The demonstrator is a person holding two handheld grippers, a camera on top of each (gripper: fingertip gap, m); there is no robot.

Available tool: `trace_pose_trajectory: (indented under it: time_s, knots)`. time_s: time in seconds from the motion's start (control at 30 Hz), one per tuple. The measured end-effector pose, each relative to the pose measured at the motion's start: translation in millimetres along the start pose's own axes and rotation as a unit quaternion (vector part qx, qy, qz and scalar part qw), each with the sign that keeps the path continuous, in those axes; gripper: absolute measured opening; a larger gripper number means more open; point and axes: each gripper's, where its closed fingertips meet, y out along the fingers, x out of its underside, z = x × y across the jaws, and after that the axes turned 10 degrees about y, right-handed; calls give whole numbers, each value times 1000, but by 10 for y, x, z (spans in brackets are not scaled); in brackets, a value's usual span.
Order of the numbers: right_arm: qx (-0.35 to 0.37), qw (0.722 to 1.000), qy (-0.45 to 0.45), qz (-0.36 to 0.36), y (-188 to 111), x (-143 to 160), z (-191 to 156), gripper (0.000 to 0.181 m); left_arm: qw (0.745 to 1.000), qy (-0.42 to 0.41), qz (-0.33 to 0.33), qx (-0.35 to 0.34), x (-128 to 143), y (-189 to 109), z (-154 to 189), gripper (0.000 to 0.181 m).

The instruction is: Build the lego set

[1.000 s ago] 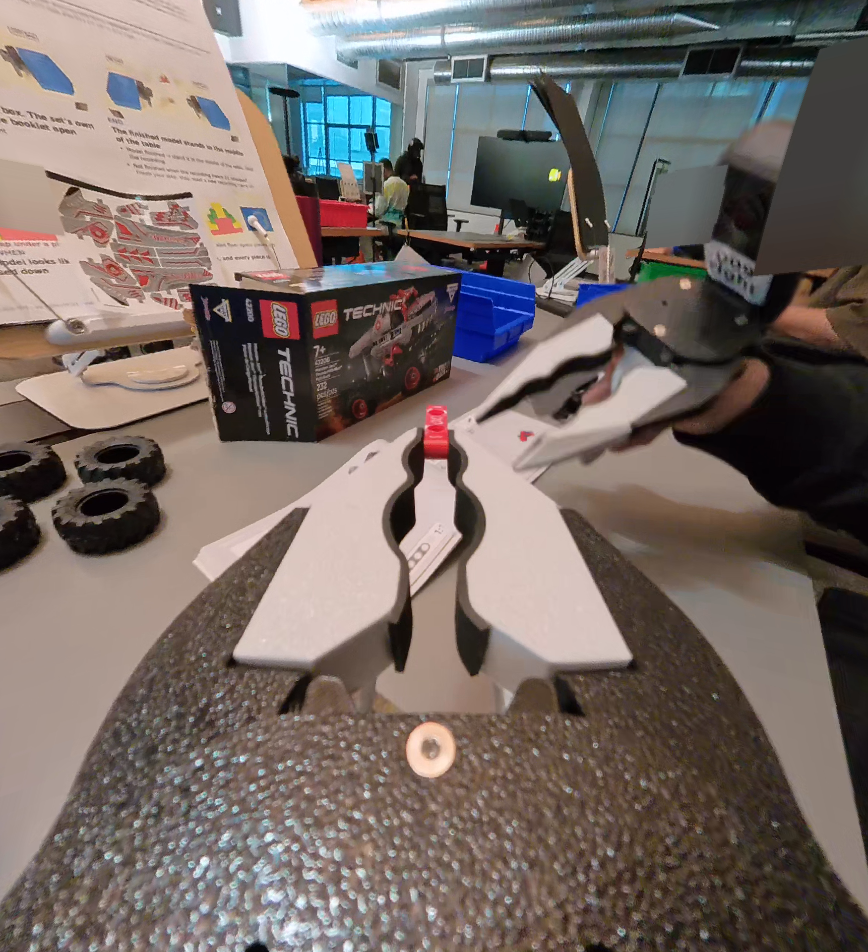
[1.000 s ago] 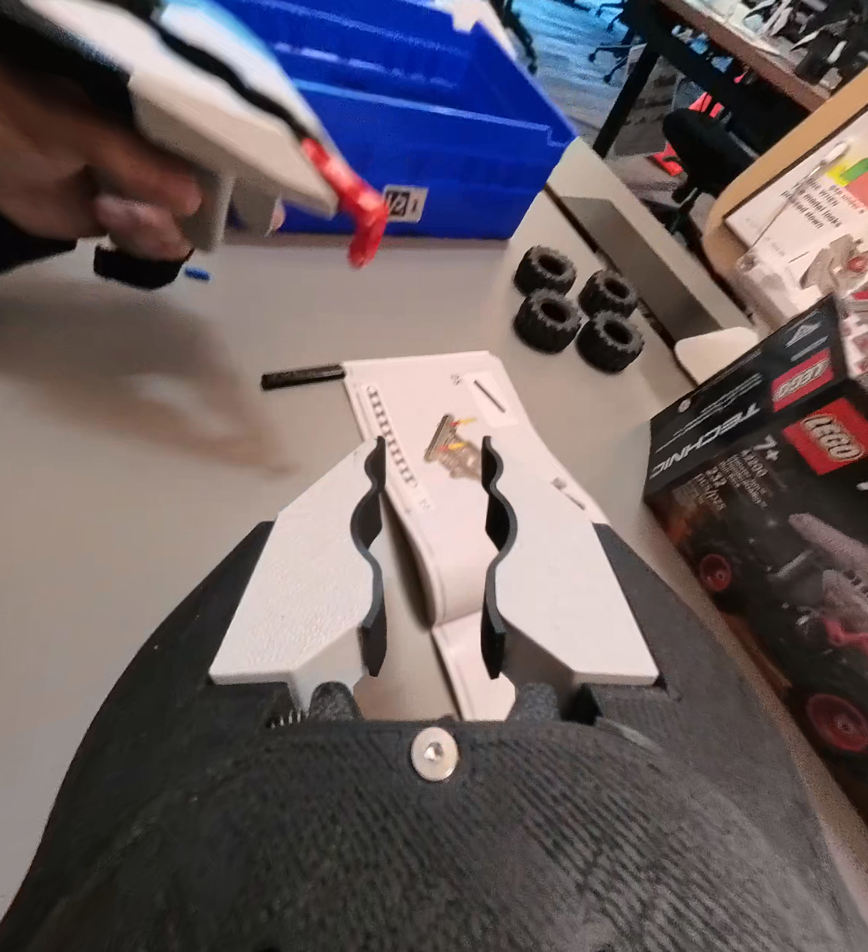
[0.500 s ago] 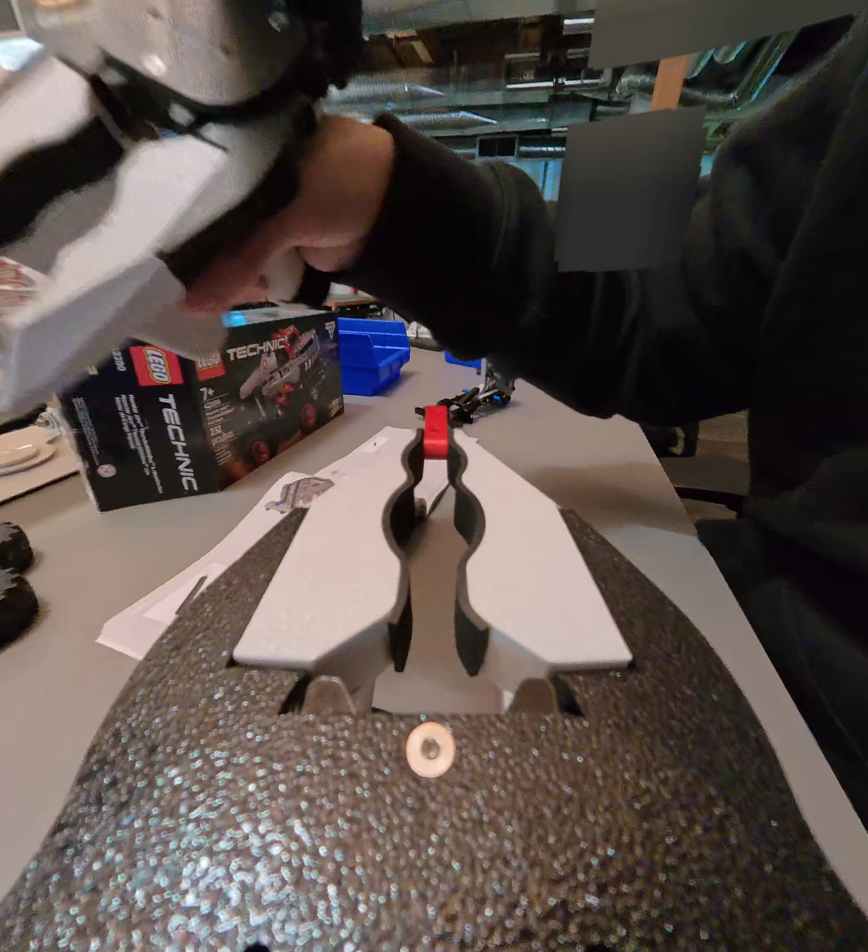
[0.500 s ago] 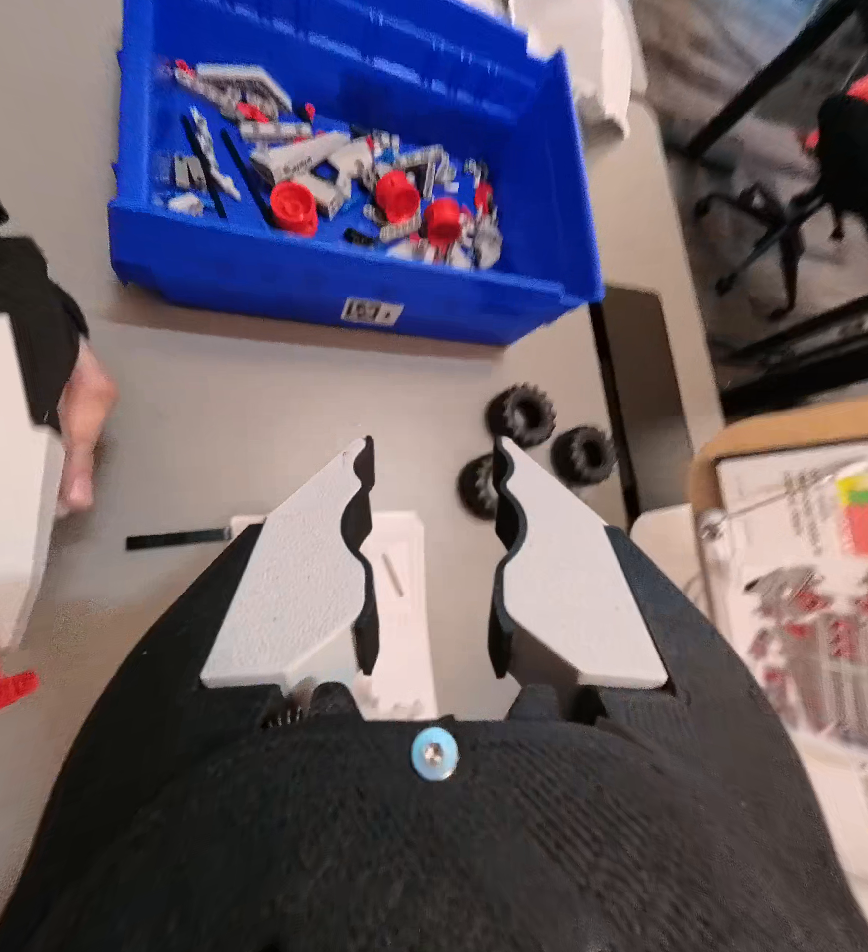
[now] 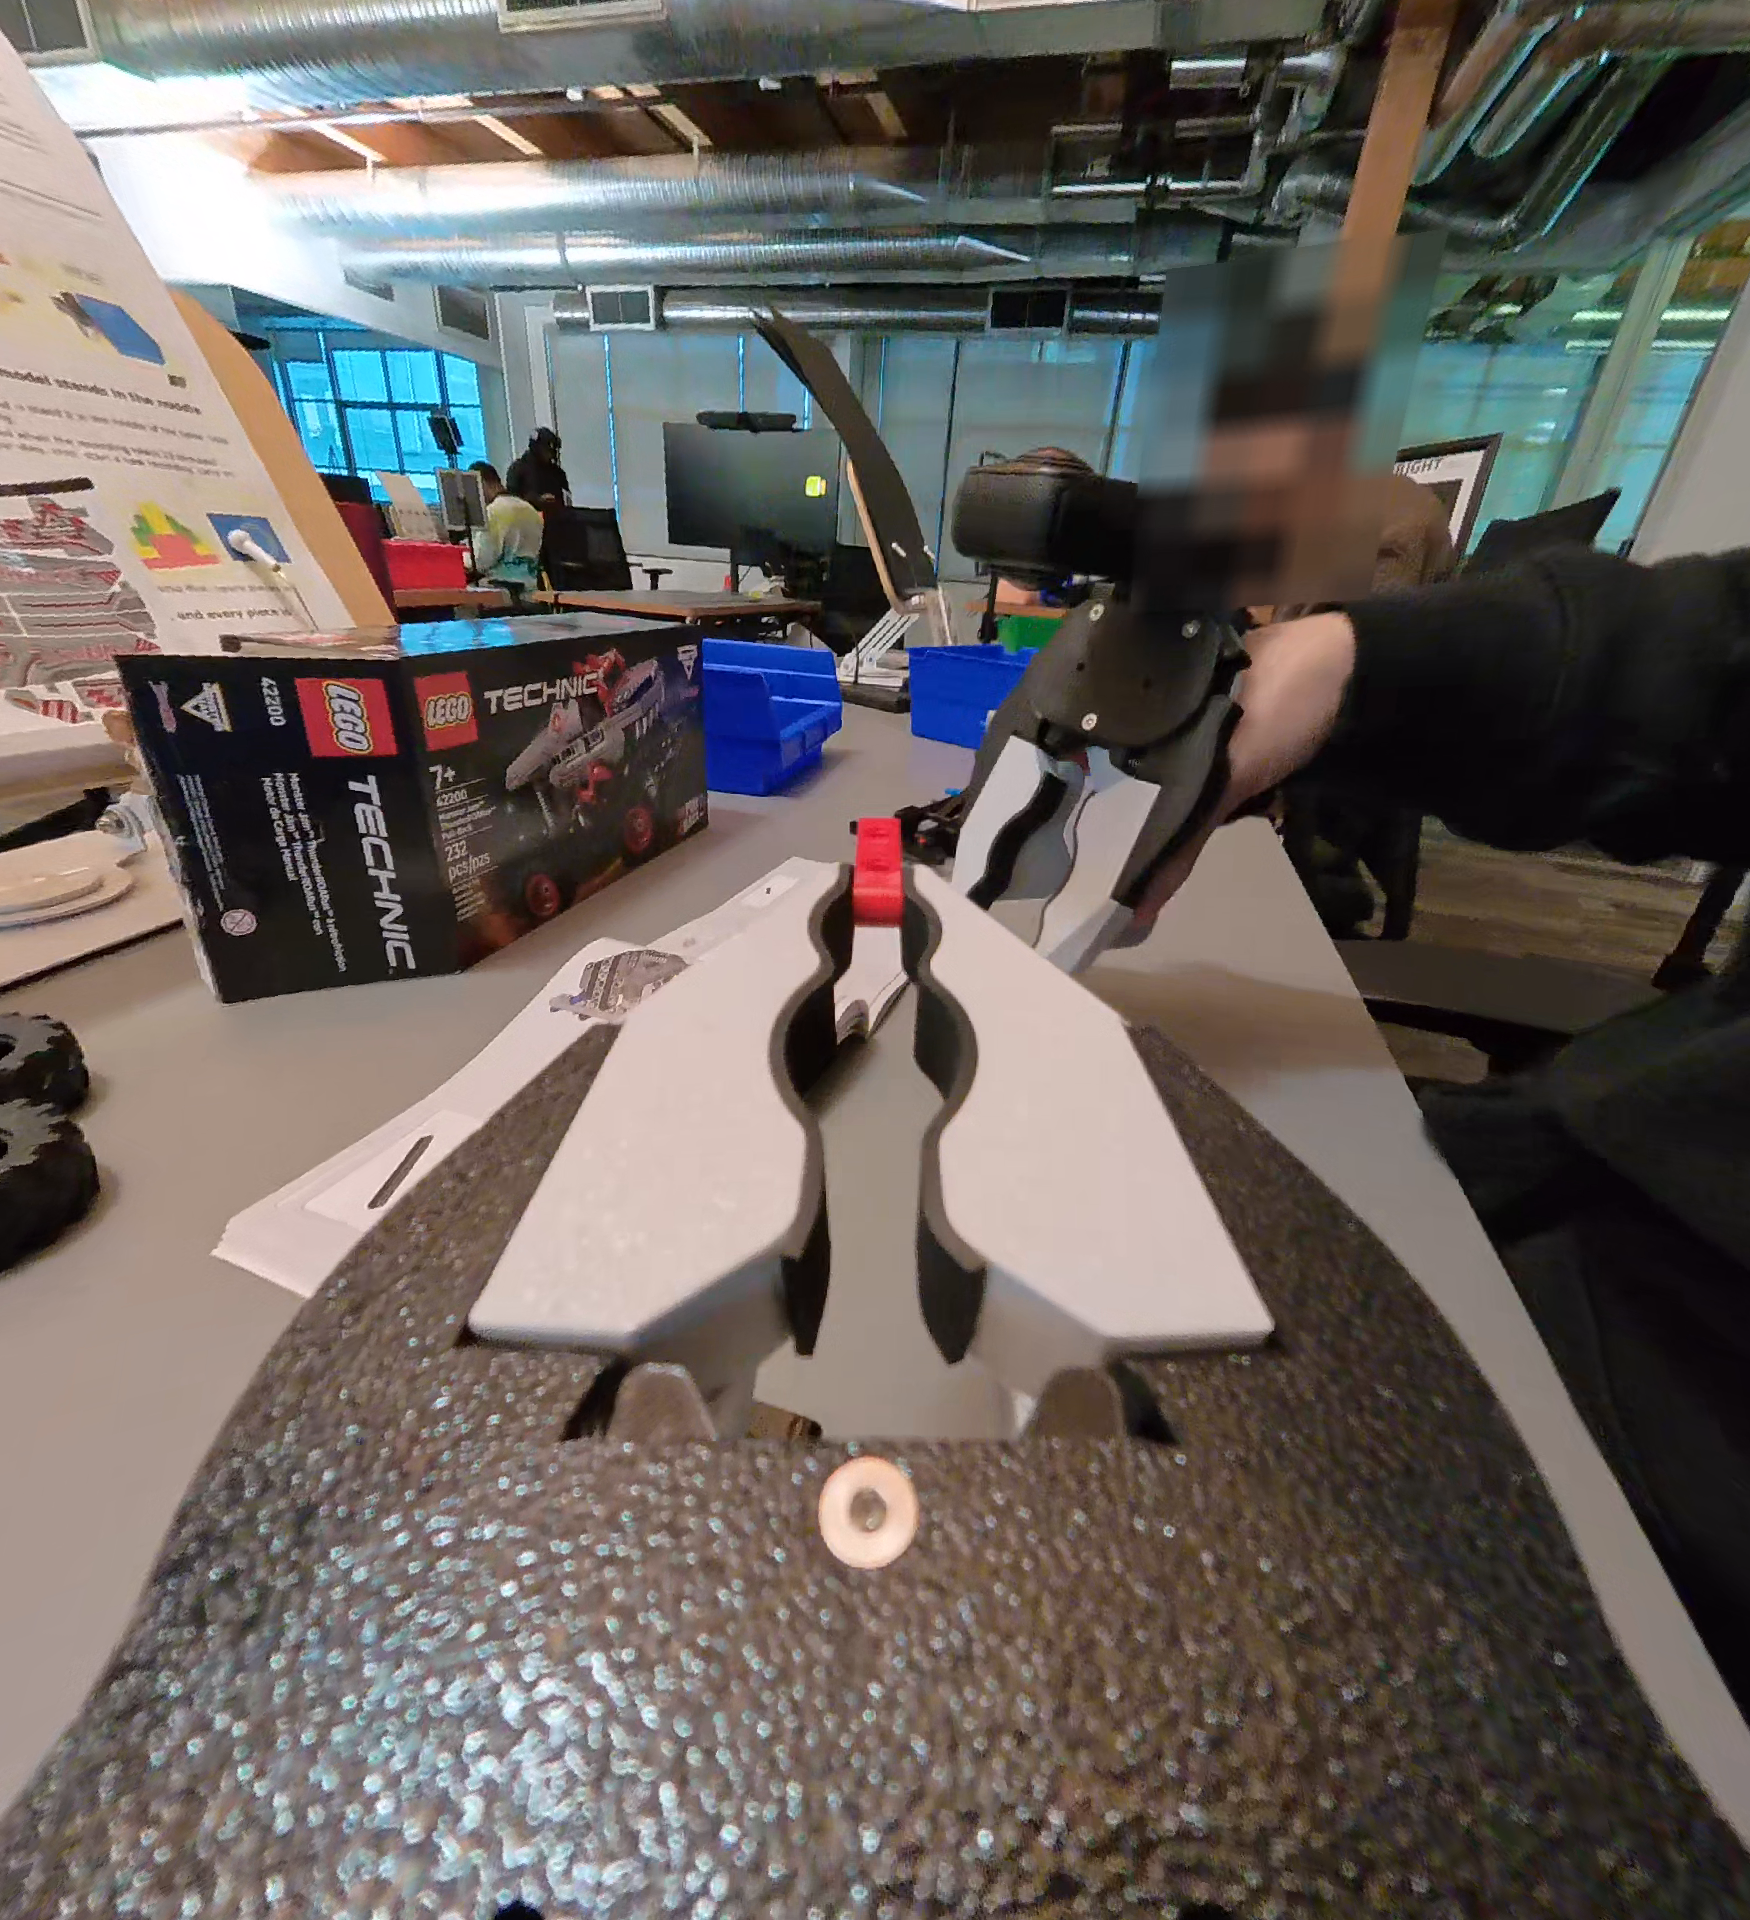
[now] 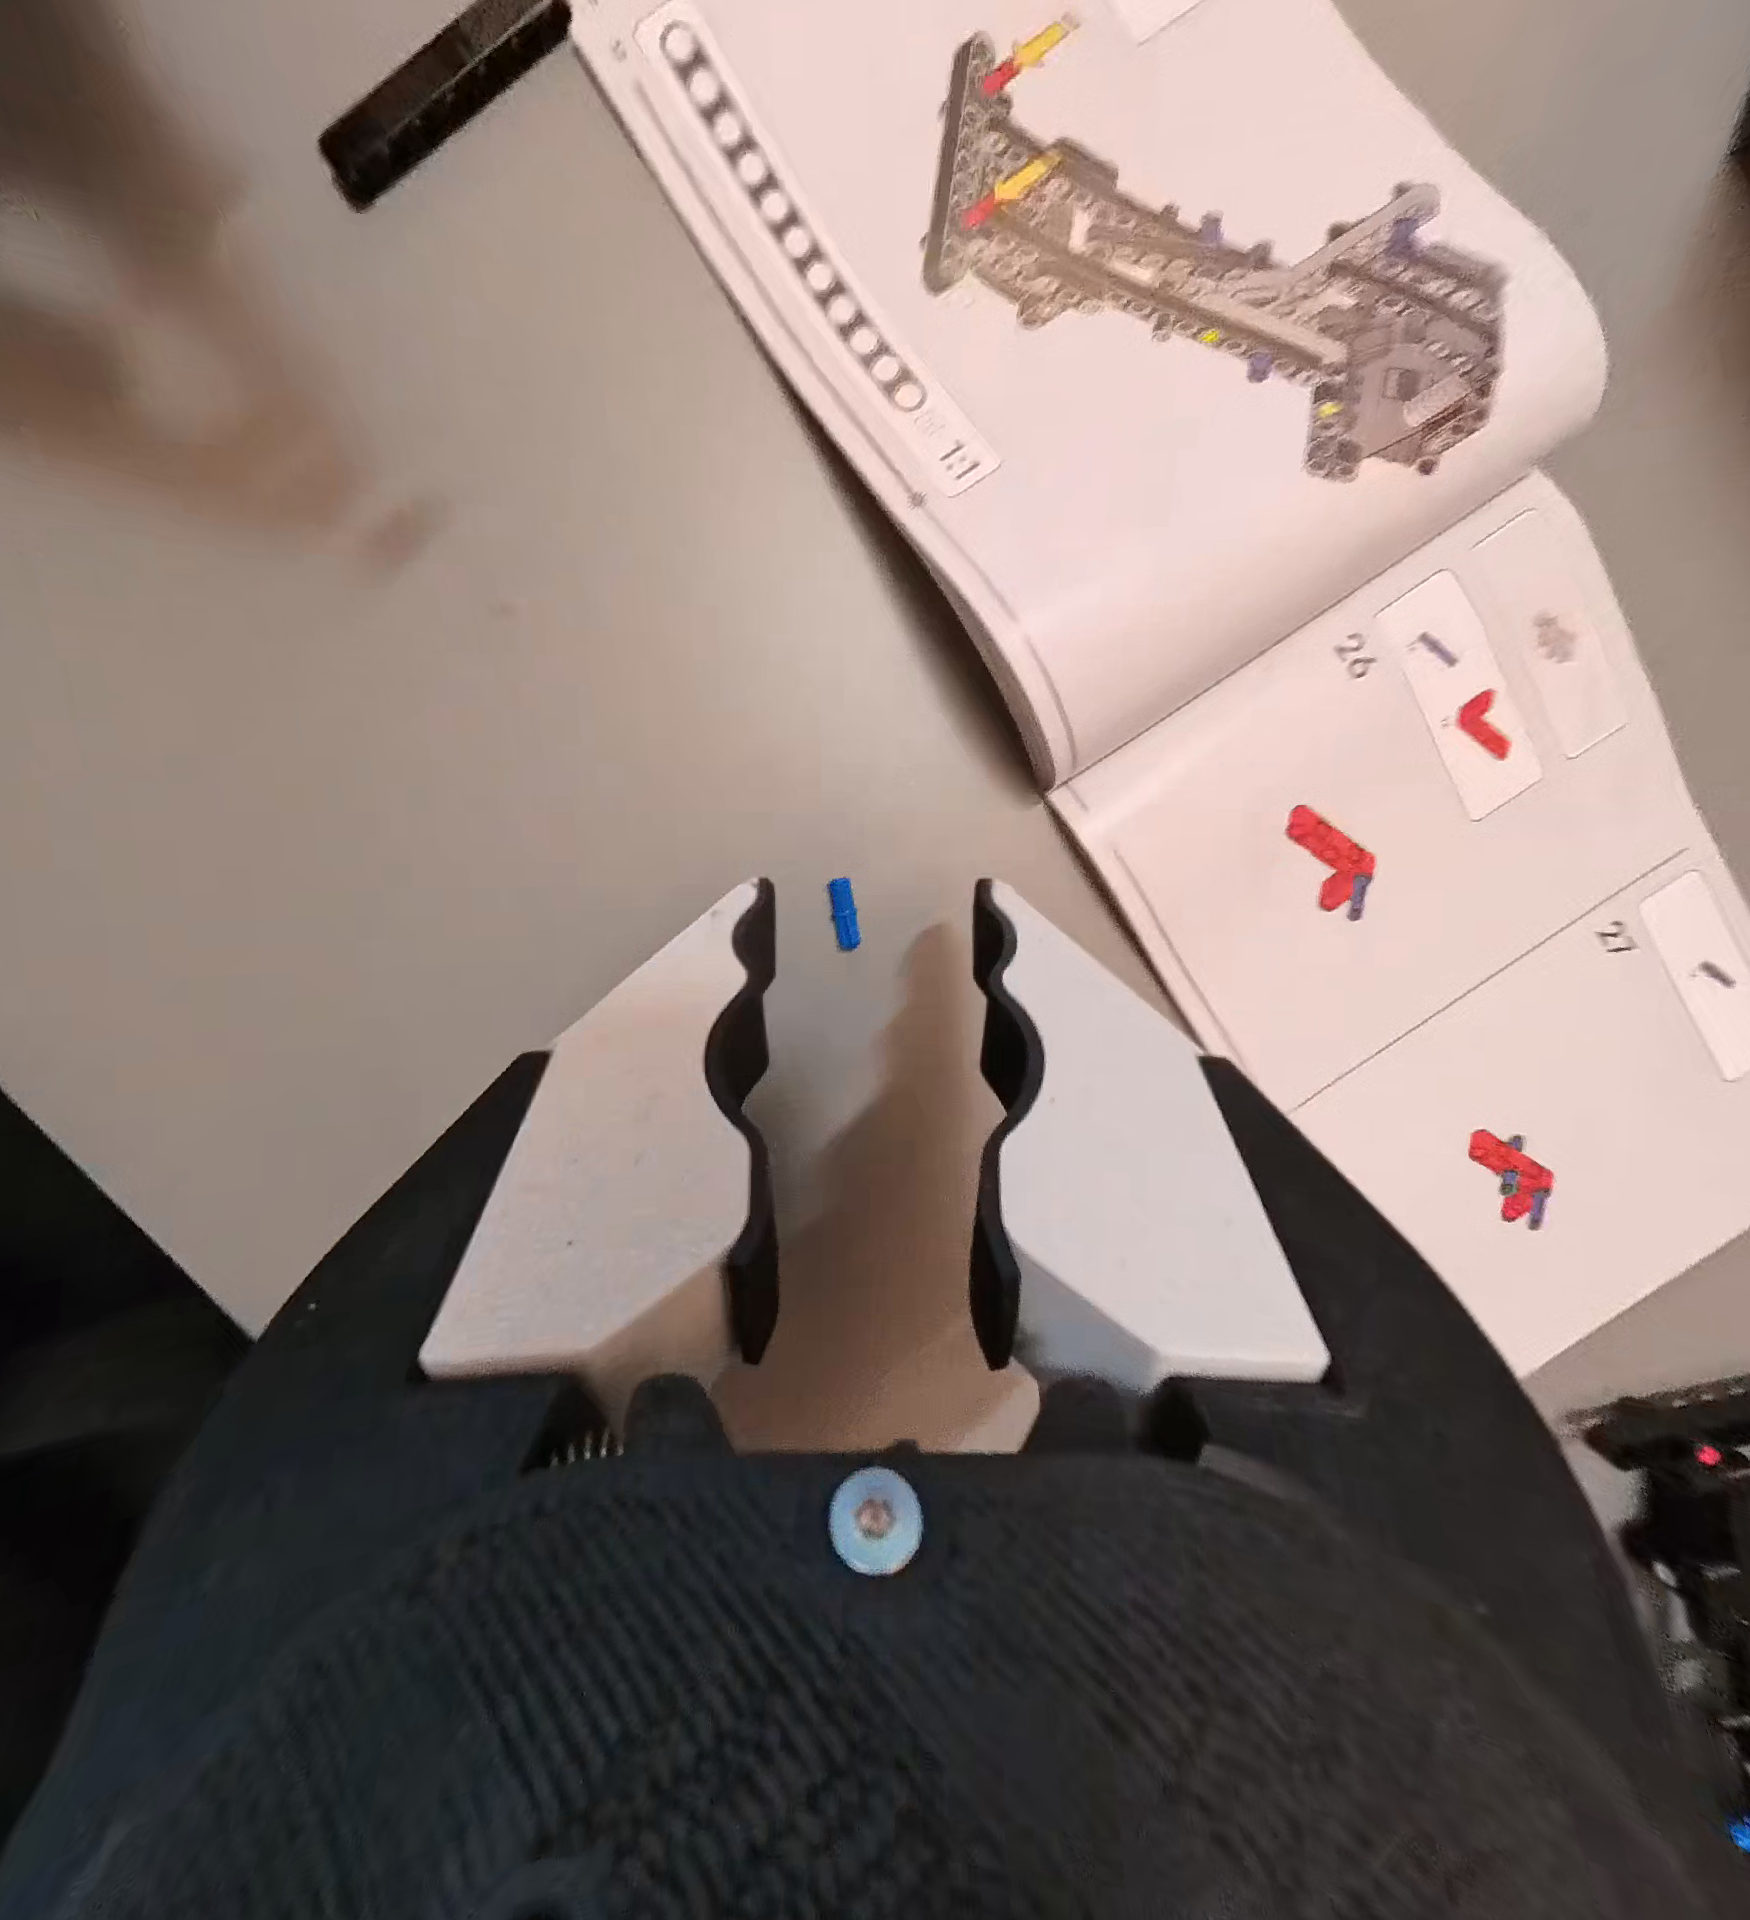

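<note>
A small red lego piece (image 5: 876, 871) is pinched in the left gripper (image 5: 876, 904), held up ready. The right gripper (image 6: 871, 904) is spread wide over a tiny blue pin (image 6: 843, 913) on the table (image 6: 435, 727), probably so it can be picked up and joined.

I see an open workshop with silver ducts (image 5: 642, 187) under a timber ceiling. Blue-tinted windows (image 5: 372, 410) glow beyond desks (image 5: 679, 603), a dark monitor (image 5: 746, 488) and office chairs (image 5: 585, 551).

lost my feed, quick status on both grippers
Left gripper shut on red piece. Right gripper open above blue pin. Nothing blocking the pin.
</note>
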Motion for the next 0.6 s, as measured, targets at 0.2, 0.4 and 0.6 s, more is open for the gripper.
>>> trace_pose_trajectory:
  time_s: [0.2, 0.4, 0.6]
  knots:
    - [-4, 999, 34, -34, 44, 214, 159, 38, 999, -24, 31, -17, -74, -83, -98, 5]
    - [-25, 999, 42, -10, 81, 320, 80, 32, 998, -37, 39, -30, -81, -99, -154, 5]
    - [-38, 996, 62, 53, 125, 191, -2, 29, 999, -32, 24, -30, -38, -68, -149, 5]
